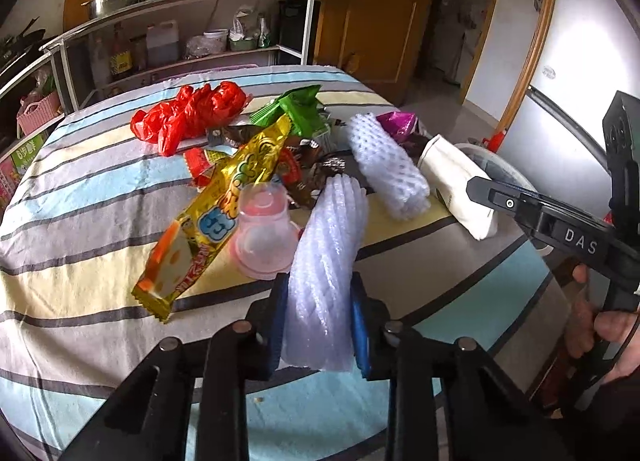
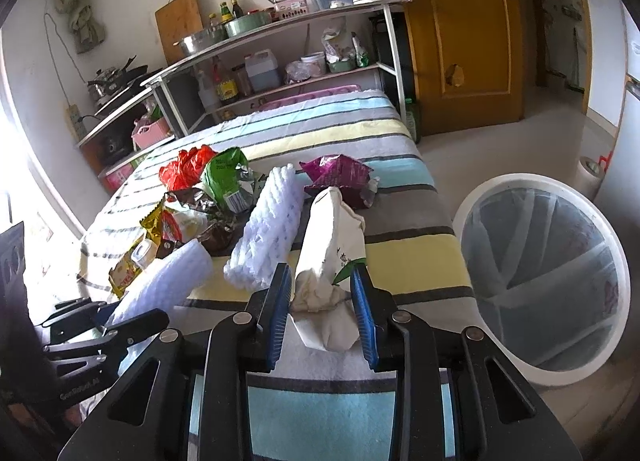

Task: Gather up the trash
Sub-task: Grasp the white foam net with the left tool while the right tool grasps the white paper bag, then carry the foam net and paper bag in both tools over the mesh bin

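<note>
Left hand-held gripper (image 1: 320,317): blue pads clamp the near end of a white foam sleeve (image 1: 326,261) lying on the striped table (image 1: 80,221).
Right hand-held gripper (image 2: 324,313): pads pinch a crumpled cream tissue pack (image 2: 330,257) at the table's near edge.
Other trash: yellow snack wrapper (image 1: 208,213), pink jelly cup (image 1: 264,233), red plastic bag (image 1: 188,117) — all heaped mid-table.
Bin (image 2: 540,277): white, round — just beside the table, on the floor.

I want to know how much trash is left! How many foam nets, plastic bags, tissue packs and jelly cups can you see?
White foam nets: 2
Red plastic bags: 1
White tissue packs: 1
Pink jelly cups: 1
Total: 5
</note>
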Tool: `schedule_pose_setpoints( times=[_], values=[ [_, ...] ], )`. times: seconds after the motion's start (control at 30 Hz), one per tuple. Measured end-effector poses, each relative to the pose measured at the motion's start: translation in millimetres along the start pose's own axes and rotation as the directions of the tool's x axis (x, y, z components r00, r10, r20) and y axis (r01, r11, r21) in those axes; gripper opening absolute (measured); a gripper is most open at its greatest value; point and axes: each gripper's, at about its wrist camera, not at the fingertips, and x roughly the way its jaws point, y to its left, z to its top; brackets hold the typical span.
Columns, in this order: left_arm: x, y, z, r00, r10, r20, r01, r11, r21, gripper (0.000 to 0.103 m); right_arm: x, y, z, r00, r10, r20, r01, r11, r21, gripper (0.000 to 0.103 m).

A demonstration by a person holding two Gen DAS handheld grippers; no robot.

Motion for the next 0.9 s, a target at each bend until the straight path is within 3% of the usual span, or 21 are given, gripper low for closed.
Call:
schedule_pose_setpoints(
  times=[0.53, 0.9],
  values=[
    [-20, -21, 16, 0.995, -0.062, 0.073, 0.061, 0.998, 0.022, 0.028, -36, -11, -3, 0.996, 0.049, 0.077, -0.051, 0.998, 0.026, 0.030],
    [-20, -62, 52, 0.986, -0.123, 0.116, 0.111, 0.988, 0.103, 0.028, -76, -48, 12, 0.984, -0.049, 0.169, 0.036, 0.996, 0.084, 0.030]
  ],
)
